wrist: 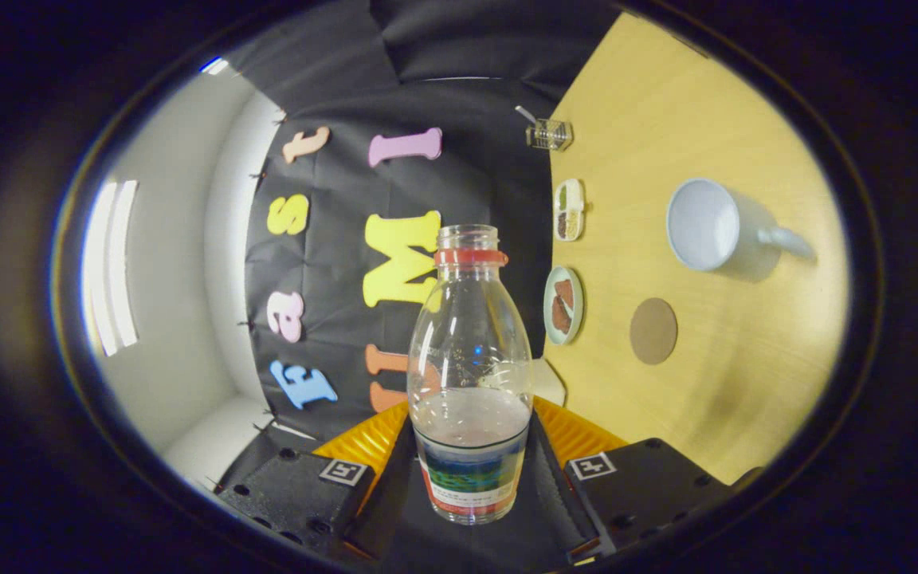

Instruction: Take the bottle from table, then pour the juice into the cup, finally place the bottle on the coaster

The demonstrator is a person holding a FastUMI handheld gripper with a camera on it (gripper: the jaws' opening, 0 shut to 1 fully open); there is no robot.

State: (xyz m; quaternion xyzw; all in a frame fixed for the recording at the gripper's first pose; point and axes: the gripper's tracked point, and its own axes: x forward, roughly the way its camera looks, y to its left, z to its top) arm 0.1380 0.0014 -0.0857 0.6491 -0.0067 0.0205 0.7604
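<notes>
bottle (471,383) — clamped between tongs (471,478) fingers | cup (704,225), coaster (653,330) — well beyond

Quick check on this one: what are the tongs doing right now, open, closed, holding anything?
Tongs: closed on the bottle, one finger pressing each side of its lower body; the bottle is uncapped, a little liquid inside.
</notes>
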